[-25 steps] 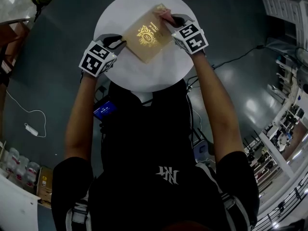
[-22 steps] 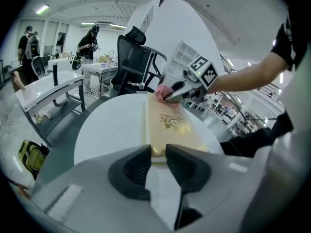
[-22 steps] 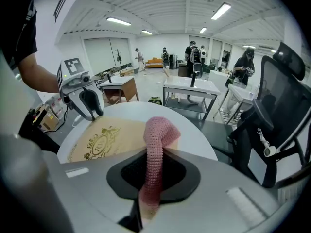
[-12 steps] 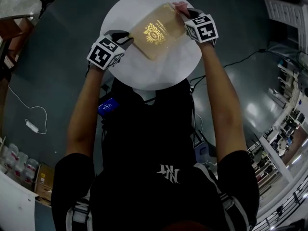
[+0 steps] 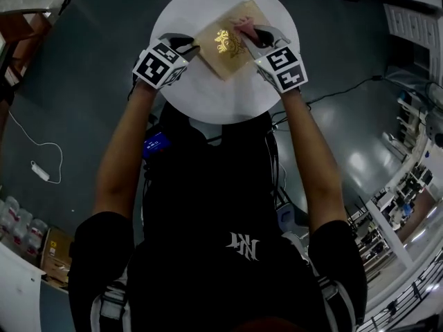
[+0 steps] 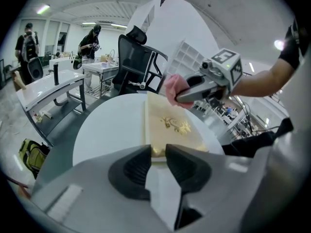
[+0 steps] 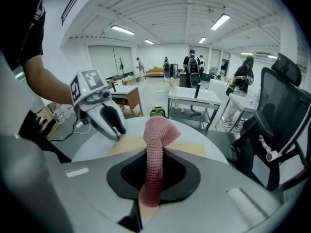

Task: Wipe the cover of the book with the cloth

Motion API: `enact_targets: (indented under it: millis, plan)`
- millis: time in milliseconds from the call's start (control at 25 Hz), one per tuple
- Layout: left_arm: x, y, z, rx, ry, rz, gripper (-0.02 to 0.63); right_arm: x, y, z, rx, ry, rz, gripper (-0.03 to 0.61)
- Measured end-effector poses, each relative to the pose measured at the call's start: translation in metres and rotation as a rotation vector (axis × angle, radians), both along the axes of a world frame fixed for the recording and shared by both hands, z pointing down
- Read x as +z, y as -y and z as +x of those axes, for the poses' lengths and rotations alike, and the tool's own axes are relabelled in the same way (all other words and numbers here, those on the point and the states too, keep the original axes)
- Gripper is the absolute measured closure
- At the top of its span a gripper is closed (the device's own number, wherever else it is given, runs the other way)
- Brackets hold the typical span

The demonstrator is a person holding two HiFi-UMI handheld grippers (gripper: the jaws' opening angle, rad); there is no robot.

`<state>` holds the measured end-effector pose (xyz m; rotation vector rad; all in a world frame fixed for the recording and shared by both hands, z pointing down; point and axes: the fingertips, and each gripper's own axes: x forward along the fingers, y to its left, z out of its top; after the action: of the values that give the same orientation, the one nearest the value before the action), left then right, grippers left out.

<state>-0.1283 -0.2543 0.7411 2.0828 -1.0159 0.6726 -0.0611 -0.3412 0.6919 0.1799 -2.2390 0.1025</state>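
A tan book (image 5: 227, 41) with a gold emblem lies on the round white table (image 5: 208, 95). My left gripper (image 5: 192, 48) is shut on the book's near-left edge, and that edge (image 6: 156, 152) shows between its jaws. My right gripper (image 5: 249, 30) is shut on a pink knitted cloth (image 5: 243, 24), which rests on the cover just right of the emblem. In the right gripper view the cloth (image 7: 156, 144) stands up between the jaws, over the book (image 7: 197, 148). The left gripper view shows the right gripper (image 6: 181, 98) pressing the cloth (image 6: 173, 90) onto the far part of the book (image 6: 172, 127).
The table edge (image 5: 173, 102) runs close behind both grippers. A black office chair (image 6: 136, 62) stands past the table, with desks (image 7: 199, 98) and people (image 6: 90, 42) farther off. A cable (image 5: 41, 161) lies on the dark floor at the left.
My right gripper carried the cloth out to the book's far right corner, then back along the cover to beside the emblem. The left gripper kept its hold.
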Motion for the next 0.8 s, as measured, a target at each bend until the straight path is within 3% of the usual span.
enact_targets:
  millis: [320, 520, 800]
  plan:
    - [0.0, 0.001, -0.001, -0.01, 0.018, 0.003, 0.515, 0.022, -0.1, -0.018, -0.086, 0.037, -0.151, 0.545]
    - [0.001, 0.0, 0.0, -0.013, 0.018, 0.006, 0.515, 0.039, -0.114, -0.012, -0.074, 0.04, -0.186, 0.545]
    - [0.0, 0.0, -0.001, -0.011, 0.026, -0.003, 0.515, 0.043, -0.115, -0.012, -0.115, 0.006, -0.161, 0.545]
